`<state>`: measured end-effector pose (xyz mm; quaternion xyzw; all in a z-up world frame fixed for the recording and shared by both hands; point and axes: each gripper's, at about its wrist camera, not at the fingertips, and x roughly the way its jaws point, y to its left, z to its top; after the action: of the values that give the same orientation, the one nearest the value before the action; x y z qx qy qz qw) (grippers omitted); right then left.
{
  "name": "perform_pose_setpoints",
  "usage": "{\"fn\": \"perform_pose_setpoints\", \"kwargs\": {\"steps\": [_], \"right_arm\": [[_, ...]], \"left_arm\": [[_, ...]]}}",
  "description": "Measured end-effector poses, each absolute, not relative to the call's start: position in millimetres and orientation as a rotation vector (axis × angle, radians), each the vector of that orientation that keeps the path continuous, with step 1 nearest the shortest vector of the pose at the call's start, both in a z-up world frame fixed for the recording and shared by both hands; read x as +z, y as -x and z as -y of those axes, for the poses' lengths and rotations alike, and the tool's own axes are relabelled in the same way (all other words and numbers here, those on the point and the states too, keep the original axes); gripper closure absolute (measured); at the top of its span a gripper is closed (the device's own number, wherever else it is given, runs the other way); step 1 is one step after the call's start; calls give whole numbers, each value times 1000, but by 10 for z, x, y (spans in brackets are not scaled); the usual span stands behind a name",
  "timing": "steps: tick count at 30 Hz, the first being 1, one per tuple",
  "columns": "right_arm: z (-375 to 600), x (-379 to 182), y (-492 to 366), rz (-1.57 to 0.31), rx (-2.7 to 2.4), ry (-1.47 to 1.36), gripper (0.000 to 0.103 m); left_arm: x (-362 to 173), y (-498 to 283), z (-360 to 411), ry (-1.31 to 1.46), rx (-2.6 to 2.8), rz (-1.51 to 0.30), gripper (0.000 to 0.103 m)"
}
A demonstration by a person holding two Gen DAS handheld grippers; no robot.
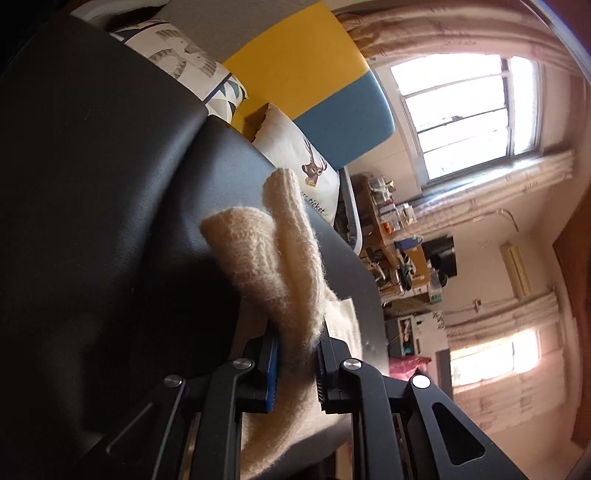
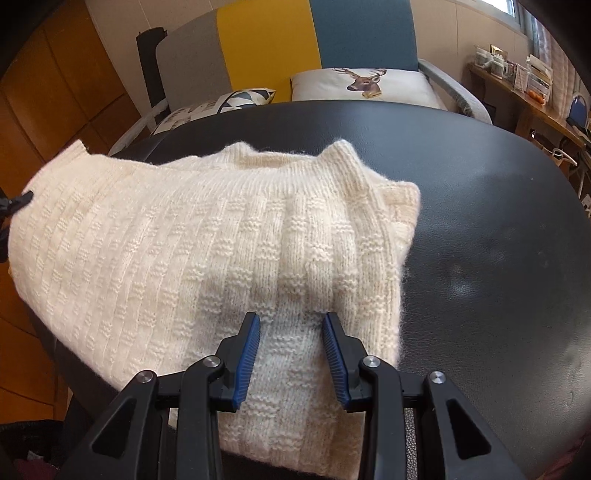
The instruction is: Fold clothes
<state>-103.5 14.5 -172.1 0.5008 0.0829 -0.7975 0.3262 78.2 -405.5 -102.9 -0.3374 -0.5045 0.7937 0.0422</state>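
A cream knitted sweater [image 2: 166,240] lies spread over a black leather surface [image 2: 480,221]. Its left part hangs past the edge and its near hem runs under my right gripper. My right gripper [image 2: 291,321] points down at it, and its blue pads press on a raised fold of the knit. In the left wrist view, a bunched edge of the sweater [image 1: 258,251] runs up from between the pads of my left gripper [image 1: 297,343], which is shut on it and holds it above the black surface [image 1: 92,184].
Behind the black surface stands a seat with a grey, yellow and blue back [image 2: 362,33]. A deer cushion [image 2: 362,85] and a patterned cushion [image 2: 221,103] lie on it. A cluttered wooden desk [image 2: 532,96] stands at the right, with wooden panelling [image 2: 55,92] on the left.
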Motion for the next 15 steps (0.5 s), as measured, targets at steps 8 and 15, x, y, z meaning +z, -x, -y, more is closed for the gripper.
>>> {"fn": "perform_pose_setpoints", "kwargs": {"steps": [8, 15], "right_arm": [[-100, -1795, 1043, -198, -2066, -1284, 65], [-152, -1816, 1074, -155, -2024, -1266, 65]], "left_arm": [[-607, -690, 3673, 911, 2375, 1677, 87], [-410, -368, 3272, 896, 2346, 1721, 87]]}}
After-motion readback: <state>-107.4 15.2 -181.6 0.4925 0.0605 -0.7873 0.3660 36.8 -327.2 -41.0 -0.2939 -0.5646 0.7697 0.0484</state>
